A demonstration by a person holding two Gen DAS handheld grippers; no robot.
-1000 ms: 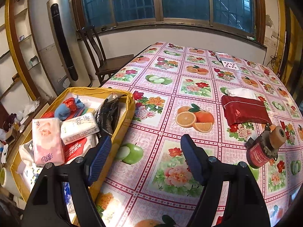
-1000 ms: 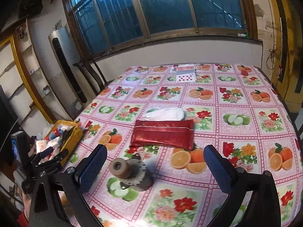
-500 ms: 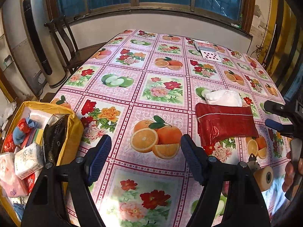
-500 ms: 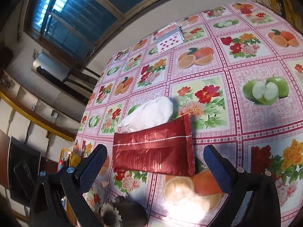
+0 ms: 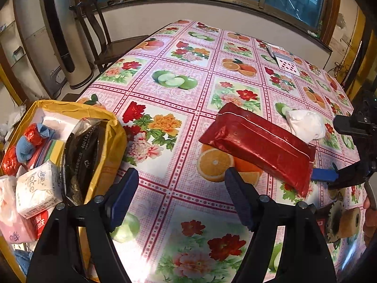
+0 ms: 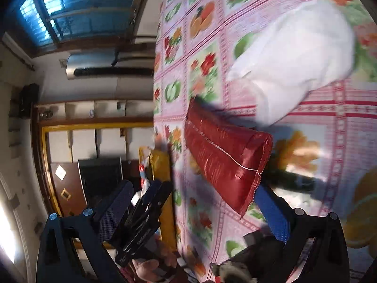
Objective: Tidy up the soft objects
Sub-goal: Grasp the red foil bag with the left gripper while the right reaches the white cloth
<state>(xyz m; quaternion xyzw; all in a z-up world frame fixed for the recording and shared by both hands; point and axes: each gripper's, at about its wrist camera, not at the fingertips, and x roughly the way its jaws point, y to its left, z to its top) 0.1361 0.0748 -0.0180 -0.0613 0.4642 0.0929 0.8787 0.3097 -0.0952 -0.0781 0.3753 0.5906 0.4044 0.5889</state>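
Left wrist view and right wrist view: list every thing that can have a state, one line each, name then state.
Left tool: open, empty, above the tablecloth.
Right tool: open, rolled sideways, one finger at the red pack's end.
Red pack: sealed, one end raised off the table.
White bundle: lying on the table beside the red pack.
Yellow box: open, holding packs and soft items.
Tape roll: lying on its side.

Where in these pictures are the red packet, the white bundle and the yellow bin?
red packet (image 5: pixel 259 143), left wrist view, middle of its top face
white bundle (image 5: pixel 305 125), left wrist view, centre of the cloth
yellow bin (image 5: pixel 115 136), left wrist view, its near rim
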